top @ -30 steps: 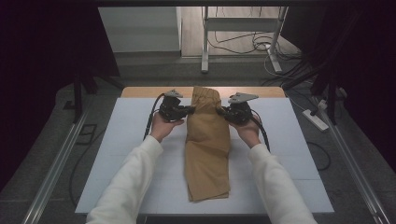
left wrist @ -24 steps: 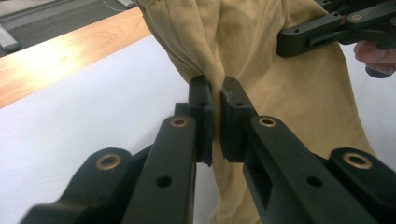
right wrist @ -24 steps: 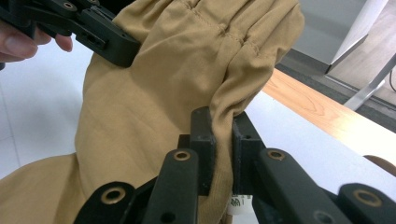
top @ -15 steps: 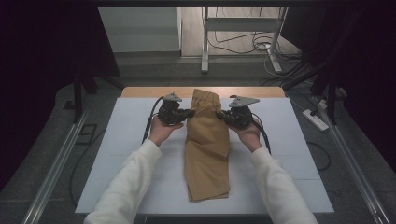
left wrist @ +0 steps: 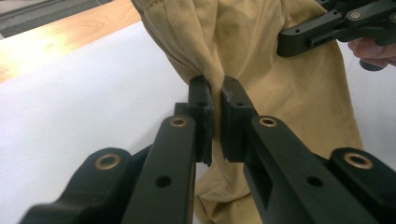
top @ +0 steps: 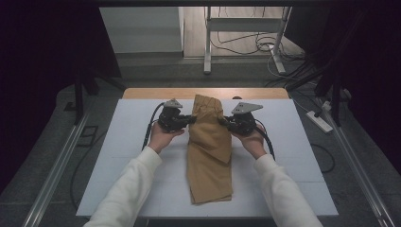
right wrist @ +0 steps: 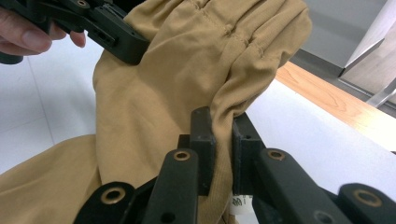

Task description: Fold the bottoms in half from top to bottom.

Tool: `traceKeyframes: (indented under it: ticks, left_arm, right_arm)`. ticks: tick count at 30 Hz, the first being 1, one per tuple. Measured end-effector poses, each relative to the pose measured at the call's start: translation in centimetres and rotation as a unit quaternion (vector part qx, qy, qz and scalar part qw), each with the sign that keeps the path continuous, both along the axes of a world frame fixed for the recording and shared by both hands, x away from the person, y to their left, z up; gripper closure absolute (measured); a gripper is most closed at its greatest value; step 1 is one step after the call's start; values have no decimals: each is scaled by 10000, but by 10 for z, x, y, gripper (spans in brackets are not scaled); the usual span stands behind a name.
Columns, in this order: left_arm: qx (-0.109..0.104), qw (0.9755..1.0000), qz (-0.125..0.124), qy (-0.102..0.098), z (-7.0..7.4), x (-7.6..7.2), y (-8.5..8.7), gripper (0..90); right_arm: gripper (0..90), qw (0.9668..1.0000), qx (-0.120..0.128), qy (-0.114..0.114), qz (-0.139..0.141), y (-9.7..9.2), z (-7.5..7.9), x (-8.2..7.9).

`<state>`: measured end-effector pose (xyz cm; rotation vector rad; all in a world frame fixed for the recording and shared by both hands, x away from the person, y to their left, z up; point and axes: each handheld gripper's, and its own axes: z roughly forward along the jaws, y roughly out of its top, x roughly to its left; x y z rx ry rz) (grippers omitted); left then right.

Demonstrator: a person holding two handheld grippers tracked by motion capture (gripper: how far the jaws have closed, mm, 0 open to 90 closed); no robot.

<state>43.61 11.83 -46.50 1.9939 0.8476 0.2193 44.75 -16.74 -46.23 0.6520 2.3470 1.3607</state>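
Little has shifted over the past second: both hands and the tan garment (top: pixel 209 151) sit almost where they were, with the two grippers drawn only slightly nearer the far edge of the white table (top: pixel 127 142). At the garment's upper end, the left gripper (top: pixel 191 118) stays clamped on its left edge and the right gripper (top: pixel 222 121) on its right edge, the pair facing each other across the cloth.

Seen from the left gripper view, the black jaws are pressed together on a pinched fold of the tan fabric (left wrist: pixel 280 88), which rises bunched above them, while the other gripper (left wrist: pixel 327 28) bites the far side. From the right gripper view, the jaws likewise squeeze a gathered ridge of the cloth (right wrist: pixel 187 70).

Folded into a long narrow strip, the garment lies down the middle of the table, its top lifted between the grippers and its lower end flat near the person's edge. White sleeves (top: pixel 127 189) enter from below.
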Motion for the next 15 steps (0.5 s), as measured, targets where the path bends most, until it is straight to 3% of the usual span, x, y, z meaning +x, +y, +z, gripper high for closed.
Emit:
traceKeyframes:
  ticks: [15]
  left_arm:
    - [-46, 9999, -123, 95, -10, -12, 1, 830]
  right_arm:
    - [819, 9999, -25, 47, 96, -2, -9, -13]
